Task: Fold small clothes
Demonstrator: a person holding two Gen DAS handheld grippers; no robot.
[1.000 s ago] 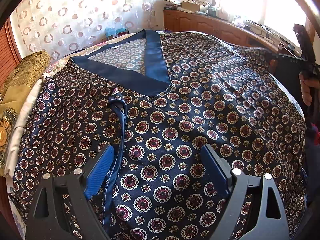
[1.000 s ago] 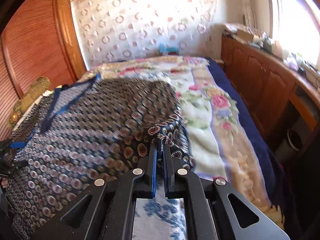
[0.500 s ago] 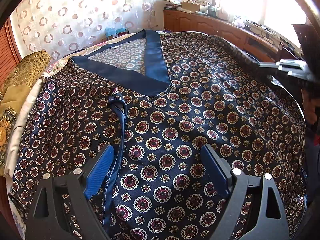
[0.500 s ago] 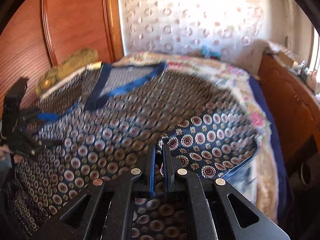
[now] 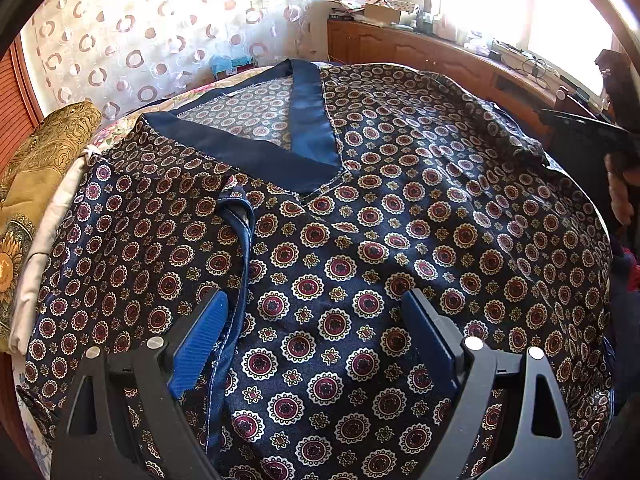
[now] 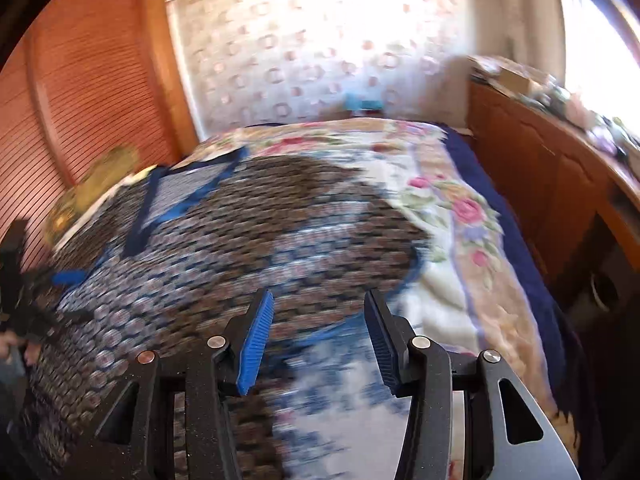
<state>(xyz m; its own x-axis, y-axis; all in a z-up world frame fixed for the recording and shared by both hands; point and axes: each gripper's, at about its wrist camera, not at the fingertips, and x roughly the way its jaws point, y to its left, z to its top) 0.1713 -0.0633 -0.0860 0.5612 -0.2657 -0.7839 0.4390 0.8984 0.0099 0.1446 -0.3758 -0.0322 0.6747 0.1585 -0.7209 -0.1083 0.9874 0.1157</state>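
The bed point(image 6: 472, 216) filled most of both views, covered with a floral blanket point(image 6: 440, 200) that had a dark blue border on its right side. On the bed lay the patterned garment point(image 5: 360, 240), a dark blue top with red and cream medallions, spread flat with its front up. It covered the left and middle part of the blanket, and its right sleeve part was folded inward over the body. The plain blue V-neck band point(image 5: 308, 128) pointed toward the near edge of the bed. A narrow blue strap point(image 5: 240, 264) ran from below the neckline down to the near hem.

Against the wooden wardrobe point(image 6: 92, 112) at the left, a golden pillow point(image 5: 40, 168) rested beside the garment. A wooden cabinet point(image 6: 540, 168) stood along the right wall under the bright window.

The left gripper point(image 5: 316, 332) hovered over the lower front of the garment with its jaws wide apart and nothing pinched; the strap passed just beside its left pad. The right gripper point(image 6: 318, 336) was over the near right edge of the garment, where cloth meets blanket. Its jaws were opening, about half apart, and no cloth was gripped between the pads, though this view was blurred.
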